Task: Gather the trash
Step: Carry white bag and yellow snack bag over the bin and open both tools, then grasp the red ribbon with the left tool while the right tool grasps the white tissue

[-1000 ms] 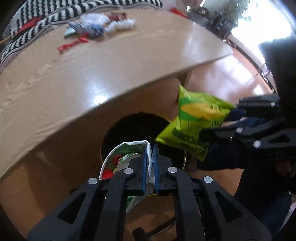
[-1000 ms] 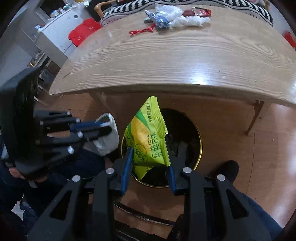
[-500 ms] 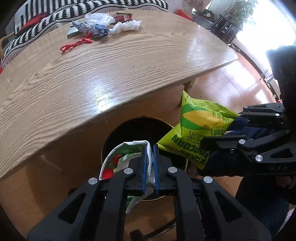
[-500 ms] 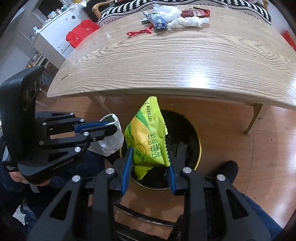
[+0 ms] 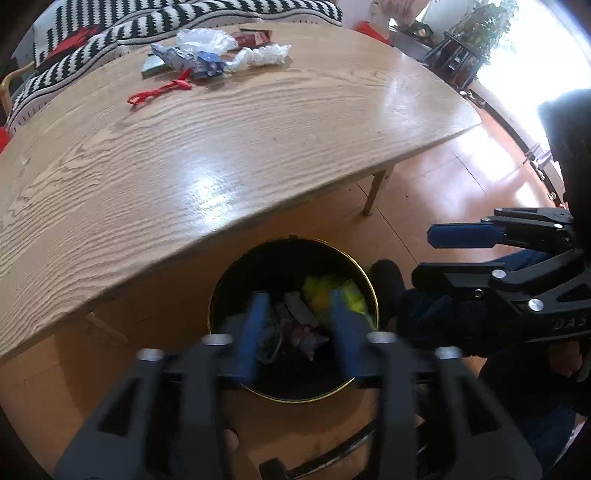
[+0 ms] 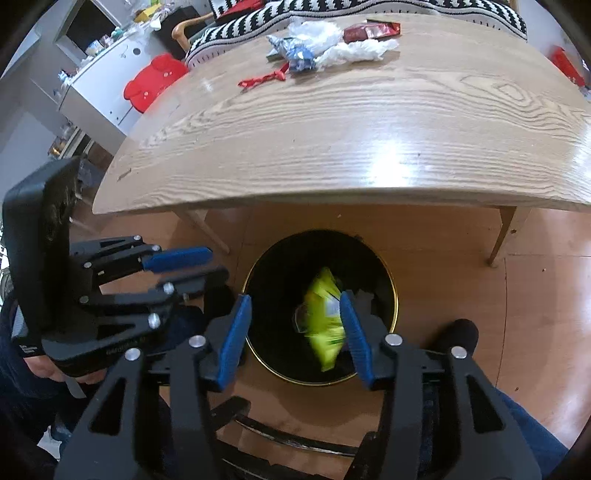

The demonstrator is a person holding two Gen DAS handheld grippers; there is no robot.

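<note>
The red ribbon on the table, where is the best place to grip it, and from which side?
Grip the red ribbon at its knotted end, the thickest part that stands a little off the table. Come from above, with the fingers across the strip; it lies flat and thin, so a side approach would likely slide over it. The knot lies close to the blue wrapper, so the fingers may brush that.

"das" on right gripper (image 5: 458, 254)

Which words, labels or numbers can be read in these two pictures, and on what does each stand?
"DAS": black right gripper body; jaws opening, nothing held.
Black left gripper lettering: blurred; jaws opening, nothing held.
Yellow snack bag print: blurred.
Red packet print: too small.
</note>
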